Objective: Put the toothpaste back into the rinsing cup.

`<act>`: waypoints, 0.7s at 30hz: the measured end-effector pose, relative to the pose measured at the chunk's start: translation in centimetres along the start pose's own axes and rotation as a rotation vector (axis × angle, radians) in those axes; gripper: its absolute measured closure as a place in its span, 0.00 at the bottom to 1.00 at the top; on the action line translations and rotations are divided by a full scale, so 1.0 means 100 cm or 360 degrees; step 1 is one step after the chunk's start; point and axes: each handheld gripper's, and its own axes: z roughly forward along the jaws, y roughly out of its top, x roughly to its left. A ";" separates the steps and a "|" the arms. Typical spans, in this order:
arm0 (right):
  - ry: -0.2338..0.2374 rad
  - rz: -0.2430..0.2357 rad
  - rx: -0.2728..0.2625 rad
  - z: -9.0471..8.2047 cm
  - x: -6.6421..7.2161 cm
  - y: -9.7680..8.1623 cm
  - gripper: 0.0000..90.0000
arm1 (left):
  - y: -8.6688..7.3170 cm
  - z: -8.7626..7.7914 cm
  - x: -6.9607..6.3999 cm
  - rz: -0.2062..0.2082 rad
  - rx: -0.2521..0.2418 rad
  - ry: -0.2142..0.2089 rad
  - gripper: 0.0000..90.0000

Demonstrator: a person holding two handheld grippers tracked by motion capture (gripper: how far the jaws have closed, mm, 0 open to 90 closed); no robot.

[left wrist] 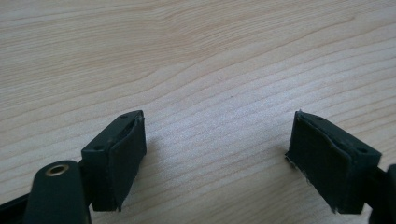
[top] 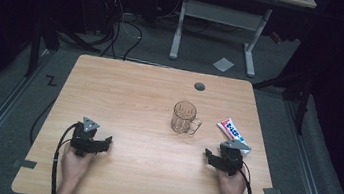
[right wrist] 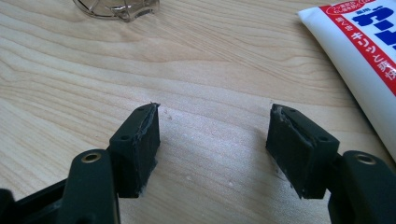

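Both grippers rest low on the wooden table (top: 135, 92), nothing between the jaws of either; the right gripper (right wrist: 212, 144) stands wide open, and so does the left gripper (left wrist: 219, 158); the toothpaste tube (right wrist: 369, 56) lies just ahead and to the right of the right gripper, close by; the clear glass mug (top: 185, 117) stands upright ahead and to its left, farther off; this looks like the starting step, before any reach; next the right gripper likely needs to swing right and straddle the tube.

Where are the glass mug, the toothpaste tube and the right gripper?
glass mug (top: 183, 116), high view, on its clear side wall.
toothpaste tube (top: 232, 132), high view, on its printed white body.
right gripper (right wrist: 212, 140), right gripper view, midway between its open fingertips.
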 end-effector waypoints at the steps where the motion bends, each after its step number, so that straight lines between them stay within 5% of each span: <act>1: 0.0000 0.0000 0.0000 0.000 0.000 0.000 0.38 | 0.000 0.000 0.000 -0.0001 0.0000 0.0000 0.21; 21: 0.0031 -0.0023 0.0001 0.000 0.001 0.000 0.37 | 0.000 0.000 0.000 -0.0012 0.0002 0.0004 0.21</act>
